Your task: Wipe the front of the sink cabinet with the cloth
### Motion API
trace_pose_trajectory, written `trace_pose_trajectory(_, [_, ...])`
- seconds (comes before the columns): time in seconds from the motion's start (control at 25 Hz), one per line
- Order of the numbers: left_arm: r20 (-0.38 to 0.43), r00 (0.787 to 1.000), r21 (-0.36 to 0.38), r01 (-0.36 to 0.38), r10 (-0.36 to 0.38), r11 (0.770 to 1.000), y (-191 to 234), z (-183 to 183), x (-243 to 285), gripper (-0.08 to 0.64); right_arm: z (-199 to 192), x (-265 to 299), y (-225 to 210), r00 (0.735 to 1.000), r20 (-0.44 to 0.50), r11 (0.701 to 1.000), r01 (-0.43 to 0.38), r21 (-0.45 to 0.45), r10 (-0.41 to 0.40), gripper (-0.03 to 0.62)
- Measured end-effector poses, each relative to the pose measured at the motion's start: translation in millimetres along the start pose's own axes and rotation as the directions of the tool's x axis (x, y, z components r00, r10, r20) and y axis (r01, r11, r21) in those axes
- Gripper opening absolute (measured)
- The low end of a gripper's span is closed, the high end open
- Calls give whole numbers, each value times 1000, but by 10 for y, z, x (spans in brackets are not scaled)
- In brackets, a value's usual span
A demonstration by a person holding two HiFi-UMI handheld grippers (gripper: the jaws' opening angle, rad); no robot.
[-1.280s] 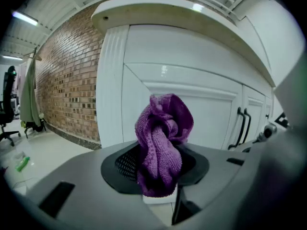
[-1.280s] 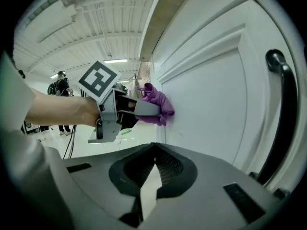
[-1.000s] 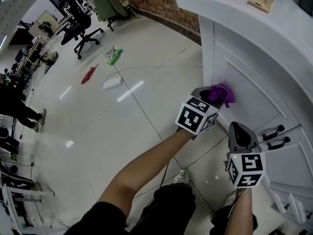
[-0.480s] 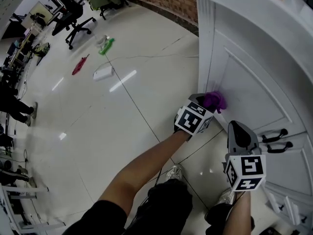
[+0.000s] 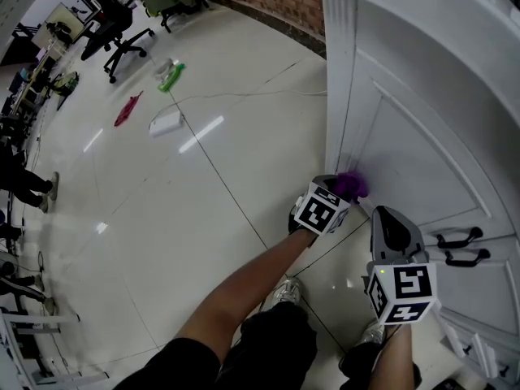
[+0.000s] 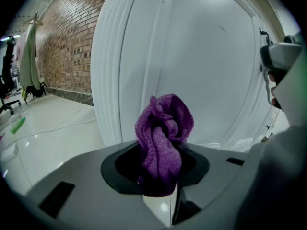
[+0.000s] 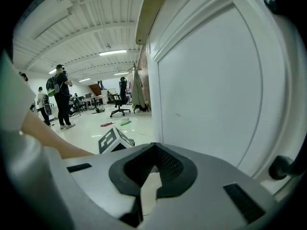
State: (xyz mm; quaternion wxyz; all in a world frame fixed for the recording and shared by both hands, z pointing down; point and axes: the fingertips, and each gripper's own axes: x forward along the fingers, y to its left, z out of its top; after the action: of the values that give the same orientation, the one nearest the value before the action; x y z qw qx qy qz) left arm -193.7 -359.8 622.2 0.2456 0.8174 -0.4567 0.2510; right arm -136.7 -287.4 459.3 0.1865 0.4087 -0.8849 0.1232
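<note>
Left tongs [image 5: 342, 190] are clamped tight on the purple cloth [image 5: 352, 184], which shows in the left gripper view as a bunched wad [image 6: 163, 133] pinched between the jaws and bulging out past their tips. Right tongs [image 5: 389, 223] hang just beside, to the right; the right gripper view shows their jaws brought together with nothing in them [image 7: 149, 175], aimed along the white cabinet door [image 7: 206, 90]. In the head view the cloth sits low on the sink cabinet front, at the bottom left corner of the door panel [image 5: 422, 145], just beside the fluted post [image 5: 337, 80] and close above the floor [image 5: 203, 177]. It looks pressed to the white face there, though actual contact cannot be made out for sure. As for progress, the wiping seems under way and at the bottom of a pass. No damp streak or dirt line shows on the paint, so how much is already clean cannot be told. The stretch toward the two dark handles [image 5: 456, 239] and the panel beyond them probably remain to be covered. The cloth's long axis runs along the jaws, with its free, folded end pointing straight at the door.
</note>
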Motion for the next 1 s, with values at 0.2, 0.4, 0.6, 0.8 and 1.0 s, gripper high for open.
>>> trace_pose_trajectory(0.2, [-22,1000,-34,-9,8,999,71,-183,129,149,-87,56,20,1000,-21,1000,-8,0,8,1])
trace_pose_trajectory(0.4, [-76,997,-43,-25,22,999,199,-462,236,149,-161,99,36,999,-38,1000,-10,-4,10,0])
trace_pose_trajectory(0.6, [-93,995,-75,-48,41,996,307,-606,373,149,-180,126,67,999,-47,1000,-19,-8,19,0])
trace_pose_trajectory(0.8, [-115,989,-112,-106,93,988,505,-723,437,149,-236,137,110,997,-64,999,-33,-25,32,0])
trace_pose_trajectory(1.0, [-91,992,-80,-90,83,993,513,-547,368,149,-221,153,79,998,-59,999,-30,-26,28,0])
